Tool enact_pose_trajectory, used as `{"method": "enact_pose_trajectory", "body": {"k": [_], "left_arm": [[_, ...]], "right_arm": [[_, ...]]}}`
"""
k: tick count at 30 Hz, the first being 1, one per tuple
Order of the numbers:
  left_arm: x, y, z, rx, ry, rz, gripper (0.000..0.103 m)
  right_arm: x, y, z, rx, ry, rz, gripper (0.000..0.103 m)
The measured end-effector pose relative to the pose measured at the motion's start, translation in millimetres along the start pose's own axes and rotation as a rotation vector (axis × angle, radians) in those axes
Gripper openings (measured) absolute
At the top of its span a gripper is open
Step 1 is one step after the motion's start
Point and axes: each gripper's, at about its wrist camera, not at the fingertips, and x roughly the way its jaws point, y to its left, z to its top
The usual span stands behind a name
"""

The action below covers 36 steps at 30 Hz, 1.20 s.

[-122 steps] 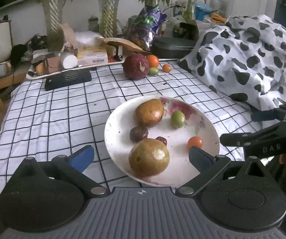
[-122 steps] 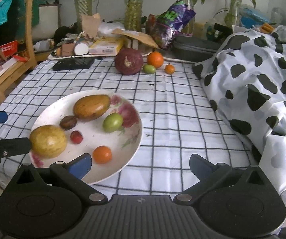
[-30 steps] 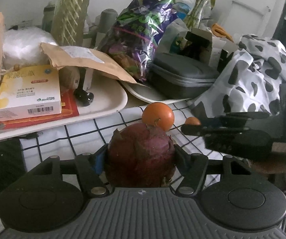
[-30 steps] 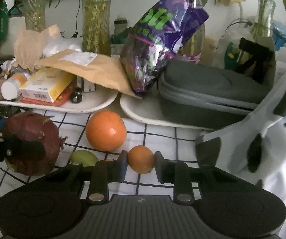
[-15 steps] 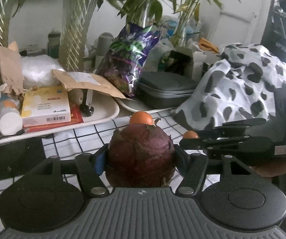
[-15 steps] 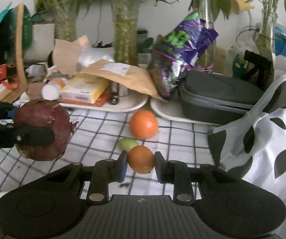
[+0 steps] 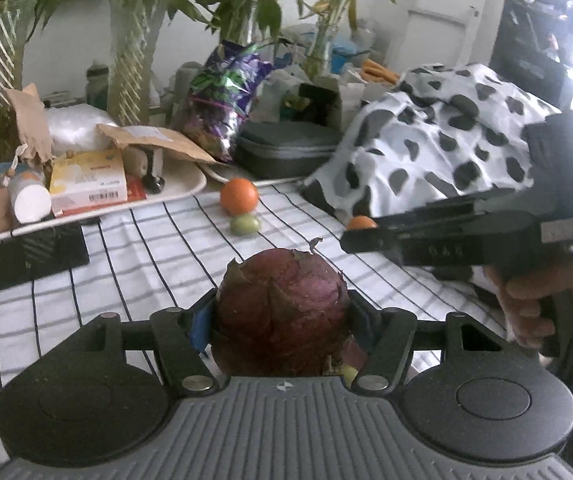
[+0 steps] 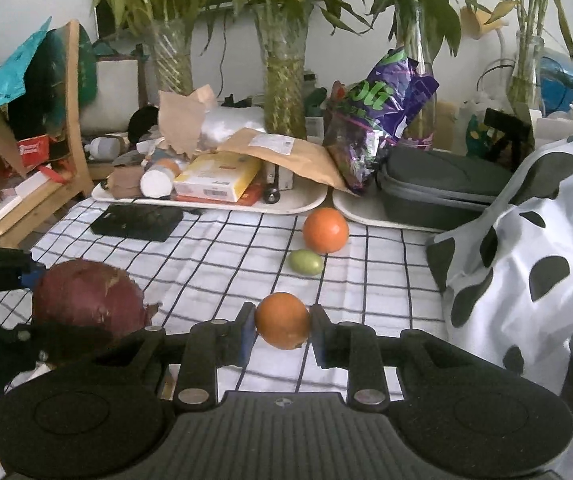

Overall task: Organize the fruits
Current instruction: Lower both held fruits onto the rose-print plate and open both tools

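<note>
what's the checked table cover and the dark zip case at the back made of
Table cover: looks like soft woven cloth, matte, since it wrinkles and dips. Zip case: probably a fabric-covered semi-rigid shell, dull grey, with a seam line round its rounded edge.

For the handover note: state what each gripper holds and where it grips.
Left gripper holds the dragon fruit, pads on its two opposite sides. Right gripper holds the small orange, pinched the same way, left and right.

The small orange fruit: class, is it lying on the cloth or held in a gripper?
Held. The small orange fruit sits clamped between the right gripper fingers, above the checked cloth.
</note>
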Motion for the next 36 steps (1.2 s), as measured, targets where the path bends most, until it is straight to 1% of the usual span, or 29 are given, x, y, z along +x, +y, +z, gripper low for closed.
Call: {"method": "enact_pose_trajectory", "body": {"k": [8, 14, 16, 17, 19, 24, 26, 29, 36], "left_arm": [[-13.1, -27.7, -21.4, 0.038, 0.043, -0.026, 0.063], [-8.7, -43.0, -33.6, 0.081, 0.097, -0.032, 0.064], [-4.4, -46.8, -36.9, 0.098, 0.12, -0.025, 0.065], [-1.5, -48.4, -38.8, 0.105, 0.135, -0.014, 0.065], [3.4, -52.8, -42.4, 0.136, 0.156, 0.021, 0.069], [6.0, -60.0, -45.0, 0.184, 0.169, 0.053, 0.073], [5.3, -63.6, -46.2, 0.197, 0.179, 0.065, 0.076], [-2.1, -65.3, -46.4, 0.189, 0.164, 0.058, 0.077], [-22.4, -65.3, -46.1, 0.149, 0.123, 0.087, 0.078]], "right_arm": [[-25.4, 6.1, -14.6, 0.017, -0.001, 0.001, 0.03], [-37.9, 11.9, -23.9, 0.014, 0.005, 0.01, 0.03], [-41.2, 12.8, -26.6, 0.018, 0.009, 0.012, 0.03], [-42.6, 12.9, -27.9, 0.02, 0.012, 0.012, 0.03], [-45.7, 13.8, -31.4, 0.025, 0.018, 0.012, 0.03], [-53.7, 15.2, -39.1, 0.034, 0.032, 0.012, 0.03], [-56.8, 16.1, -42.9, 0.036, 0.039, 0.013, 0.03], [-60.7, 17.5, -48.6, 0.042, 0.055, 0.015, 0.03], [-60.9, 17.1, -58.5, 0.123, 0.118, 0.066, 0.03]]}}
